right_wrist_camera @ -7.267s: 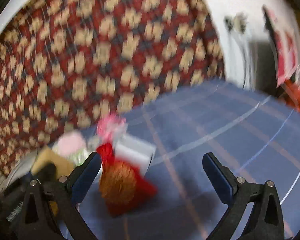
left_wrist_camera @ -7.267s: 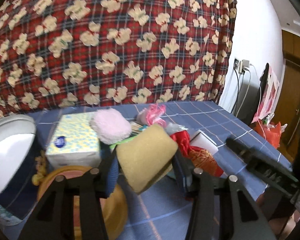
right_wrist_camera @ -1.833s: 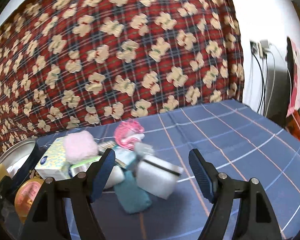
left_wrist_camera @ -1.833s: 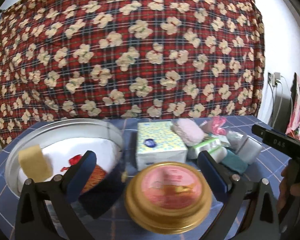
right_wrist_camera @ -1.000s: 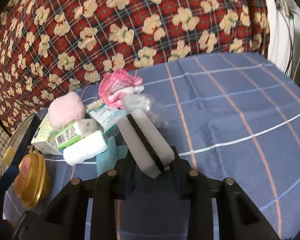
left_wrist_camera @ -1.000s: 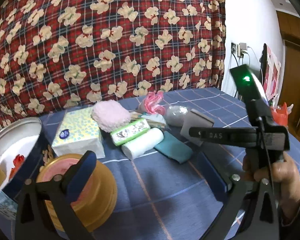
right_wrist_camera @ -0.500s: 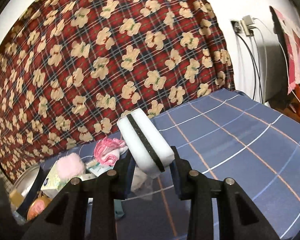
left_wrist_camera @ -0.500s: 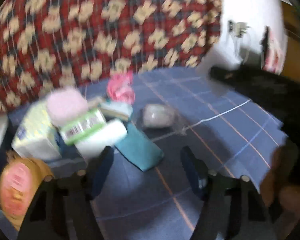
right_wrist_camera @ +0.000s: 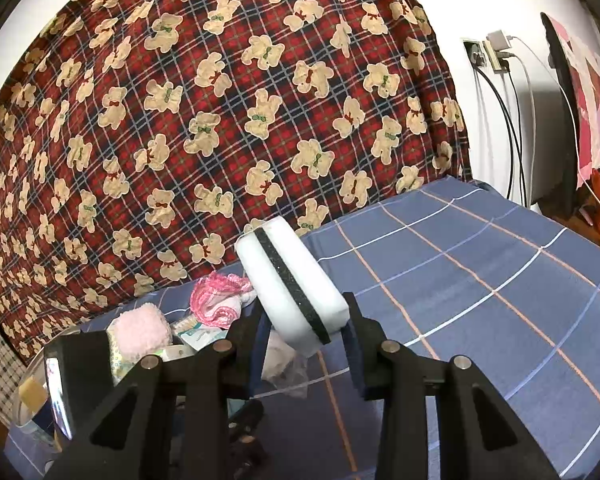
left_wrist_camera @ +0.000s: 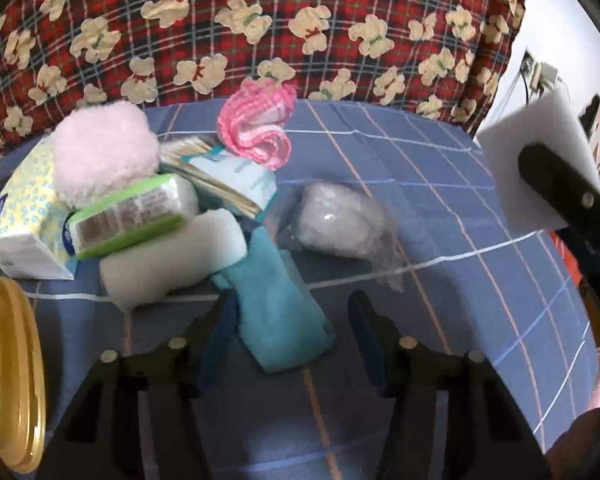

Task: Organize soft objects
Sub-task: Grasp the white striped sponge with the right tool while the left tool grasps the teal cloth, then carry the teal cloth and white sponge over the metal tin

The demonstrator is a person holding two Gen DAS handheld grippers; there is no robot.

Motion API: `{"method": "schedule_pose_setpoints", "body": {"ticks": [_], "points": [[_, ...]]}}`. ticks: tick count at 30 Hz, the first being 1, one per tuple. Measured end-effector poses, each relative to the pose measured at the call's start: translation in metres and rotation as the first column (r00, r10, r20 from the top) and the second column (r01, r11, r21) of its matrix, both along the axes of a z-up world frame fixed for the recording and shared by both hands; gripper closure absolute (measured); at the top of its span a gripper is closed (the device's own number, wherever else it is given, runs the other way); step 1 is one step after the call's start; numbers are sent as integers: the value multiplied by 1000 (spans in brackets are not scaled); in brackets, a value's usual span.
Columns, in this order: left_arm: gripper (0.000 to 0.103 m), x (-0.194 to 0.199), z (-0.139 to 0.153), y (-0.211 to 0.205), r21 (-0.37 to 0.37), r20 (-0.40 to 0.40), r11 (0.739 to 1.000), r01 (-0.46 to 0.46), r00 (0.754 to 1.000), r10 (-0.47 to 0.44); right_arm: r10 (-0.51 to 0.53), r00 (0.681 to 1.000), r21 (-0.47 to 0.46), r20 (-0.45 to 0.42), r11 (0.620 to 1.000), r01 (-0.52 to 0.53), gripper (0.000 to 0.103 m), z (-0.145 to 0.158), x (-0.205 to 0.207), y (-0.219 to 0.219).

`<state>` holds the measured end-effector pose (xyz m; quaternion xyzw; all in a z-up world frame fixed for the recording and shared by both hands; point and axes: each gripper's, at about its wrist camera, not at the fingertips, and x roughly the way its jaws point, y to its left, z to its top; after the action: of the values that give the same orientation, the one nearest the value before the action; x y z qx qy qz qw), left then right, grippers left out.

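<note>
The left gripper (left_wrist_camera: pixel 292 330) has dropped over the teal cloth (left_wrist_camera: pixel 282 312) on the bench (left_wrist_camera: pixel 480 280), jaws closing around it without pressing. The right gripper (right_wrist_camera: pixel 304 346), now raised, grips the white sponge (right_wrist_camera: pixel 292 286): two items nearly ready for sorting.

A blue checked tablecloth (left_wrist_camera: pixel 480 240) with white and orange lines covers the table — the same cloth (right_wrist_camera: pixel 480 280) fills the lower half of the right wrist view. Behind the table hangs a red plaid blanket (right_wrist_camera: pixel 220 120) printed with cream teddy bears. On the white wall (right_wrist_camera: pixel 500 0) to the right sits a socket with plugs (right_wrist_camera: pixel 496 54) — dark and white cables (right_wrist_camera: pixel 516 136) drop from it. A gold round lid (left_wrist_camera: pixel 8 380) lies at the table's left edge.
</note>
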<state>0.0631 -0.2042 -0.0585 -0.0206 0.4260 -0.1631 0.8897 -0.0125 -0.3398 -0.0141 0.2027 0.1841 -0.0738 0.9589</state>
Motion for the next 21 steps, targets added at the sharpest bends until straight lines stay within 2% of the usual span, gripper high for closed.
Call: {"method": "schedule_pose_setpoints", "body": {"ticks": [1,2,4,9,12,16,21], "points": [[77,1,-1,4,-18,-4,1000,-1,1000,0,-4,1000,1,0,1000,4,65,0,0,-1],[77,2,-2,8,-38,-11,999,10,1000,-11,-9,1000,1,-1,1000,9,65,-1,0,-2],[84,2,-3,15,-72,-20,997,24,999,-25,-17,1000,3,-6,1000,17,65,-2,0,-3],[86,-11,-2,33,-203,-43,977,64,996,-74,-53,998,5,-21,999,53,65,-5,1,-9],[86,-25,3,42,-247,-10,964,100,994,-106,-73,997,2,-22,997,73,65,-6,0,-12],[86,-47,22,49,-224,117,963,149,985,-125,-93,996,-20,-14,995,93,65,-6,0,-11],[86,-64,37,58,-189,218,966,176,967,-134,-112,994,-96,-13,989,110,65,-5,1,-2]]}}
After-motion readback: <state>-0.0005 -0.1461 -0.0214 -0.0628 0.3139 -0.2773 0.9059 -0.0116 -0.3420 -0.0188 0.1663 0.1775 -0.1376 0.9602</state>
